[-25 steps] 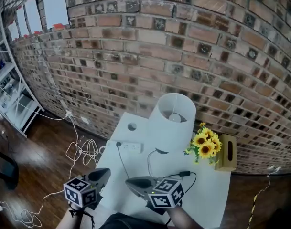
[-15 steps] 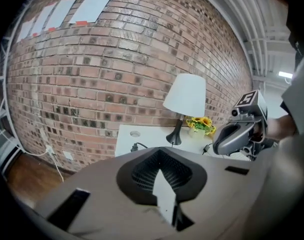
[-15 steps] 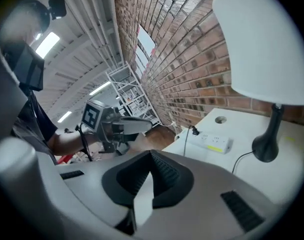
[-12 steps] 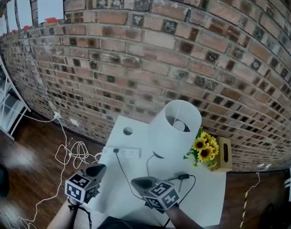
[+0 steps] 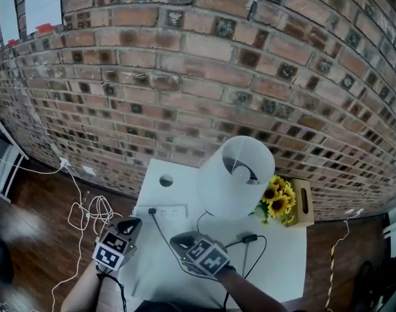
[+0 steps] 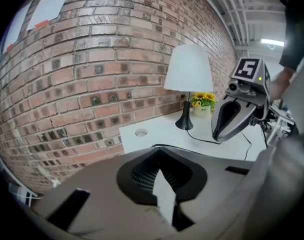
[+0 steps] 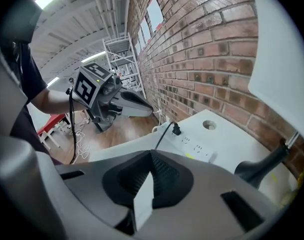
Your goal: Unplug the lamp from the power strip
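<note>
Looked like approach phase: left tool (image 5: 129, 225) and right tool (image 5: 180, 241), both pressed together and empty, hung just short of the power strip (image 5: 168, 210), the plug (image 5: 151, 210) of the lamp (image 5: 235, 174) seated in its left end; next move needed one tool spread around that plug.

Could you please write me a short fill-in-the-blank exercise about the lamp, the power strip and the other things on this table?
The lamp has a ____ shade.
The plug in the power strip is ____ in colour.
The flowers beside the lamp are ____.
The wall behind the table is built of ____.
Missing words: white; black; yellow; brick.
</note>
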Tool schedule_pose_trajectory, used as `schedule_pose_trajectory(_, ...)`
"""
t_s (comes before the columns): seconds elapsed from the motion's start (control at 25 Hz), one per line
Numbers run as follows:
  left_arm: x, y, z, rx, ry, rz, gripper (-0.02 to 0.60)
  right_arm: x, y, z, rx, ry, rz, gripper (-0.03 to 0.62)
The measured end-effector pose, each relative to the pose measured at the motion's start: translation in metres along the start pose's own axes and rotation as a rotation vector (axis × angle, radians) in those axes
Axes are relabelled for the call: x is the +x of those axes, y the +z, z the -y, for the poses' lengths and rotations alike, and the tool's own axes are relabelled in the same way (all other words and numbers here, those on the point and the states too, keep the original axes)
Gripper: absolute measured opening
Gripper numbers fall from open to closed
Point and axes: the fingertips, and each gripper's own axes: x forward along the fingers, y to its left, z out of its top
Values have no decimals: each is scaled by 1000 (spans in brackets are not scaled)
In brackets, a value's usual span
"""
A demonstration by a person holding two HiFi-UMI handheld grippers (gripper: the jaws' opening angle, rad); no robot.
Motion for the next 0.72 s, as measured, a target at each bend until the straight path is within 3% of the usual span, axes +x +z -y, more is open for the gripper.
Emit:
schedule_pose_trajectory(0.24,28,-11,-14,88,5,-53,11,29,-13,44,-86,-103,-88,-4)
schedule_pose_trajectory(0.48,45,-24,-22,109,-10,-99,11,51,1,54,-140,-111,-107,-3)
schedule_pose_trajectory(0.72,59,-29,-25,185,-26,-143,15,71,10,70,-177,-123,-131,-3)
